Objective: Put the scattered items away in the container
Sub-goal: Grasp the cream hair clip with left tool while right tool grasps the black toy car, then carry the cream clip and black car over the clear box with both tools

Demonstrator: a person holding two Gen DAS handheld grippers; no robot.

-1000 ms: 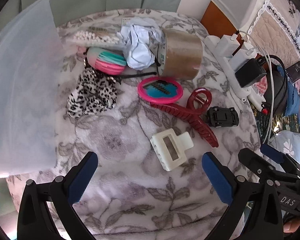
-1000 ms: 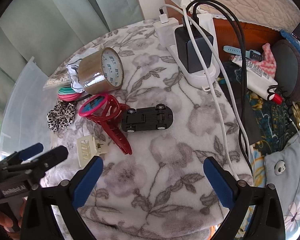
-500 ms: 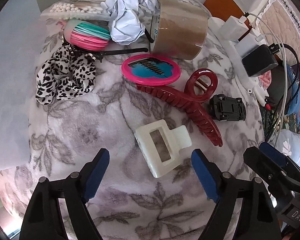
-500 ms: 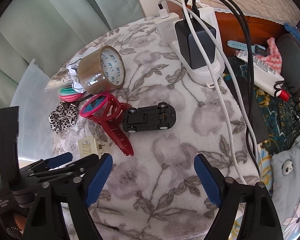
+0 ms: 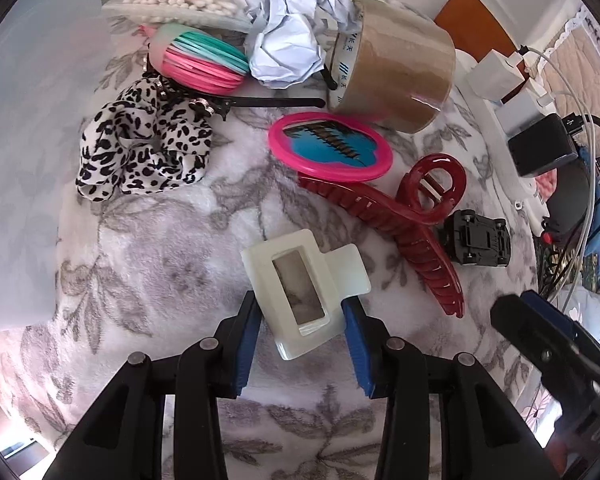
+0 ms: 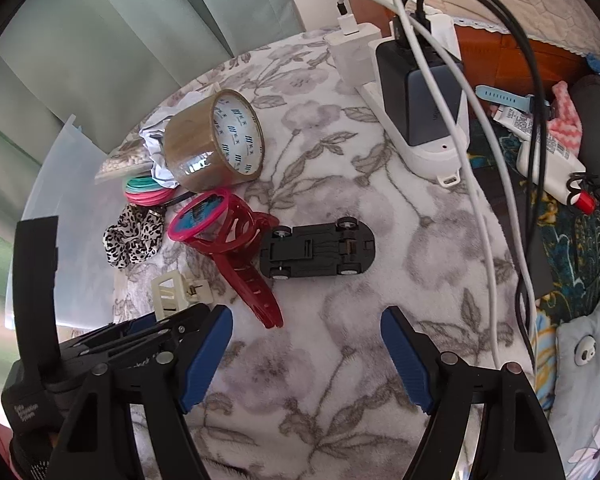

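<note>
Two fisheye views look down over a desk point(image 5: 148, 264) covered w/ a grey-and-white floral fleece, strewn w/ small items.

What has just changed: a second ago the left hand-held gripper point(image 5: 302, 330) hung wide above the cream hair claw clip point(image 5: 300, 284); since then it has come down over it & its jaws have just been closing. The blue pads point(image 5: 249, 336) now sit against both sides of the clip's lower end, so it looks gripped, though the clip still lies on the fleece. Judgement: the pick of the first item is about made; lifting & carrying it to the container comes next.

The clip is boxy, pale cream plastic w/ a rectangular window through its top & a flat wing tab at the far end. It lies at the near middle of the desk, apart from the other items.

The right hand-held gripper point(image 6: 306, 354) hovers w/ jaws fairly wide, nothing between them, though they have just narrowed a little. A black toy car point(image 6: 318, 250), upside down, lies beyond its fingers.

Other clutter: dark red claw clip point(image 5: 396, 216), pink-rimmed mirror point(image 5: 330, 146), brown tape roll point(image 5: 396, 64), leopard scrunchie point(image 5: 140, 144), crumpled paper point(image 5: 292, 40). The translucent container point(image 5: 32, 152) stands at the left edge of the desk, none of these items in it yet
</note>
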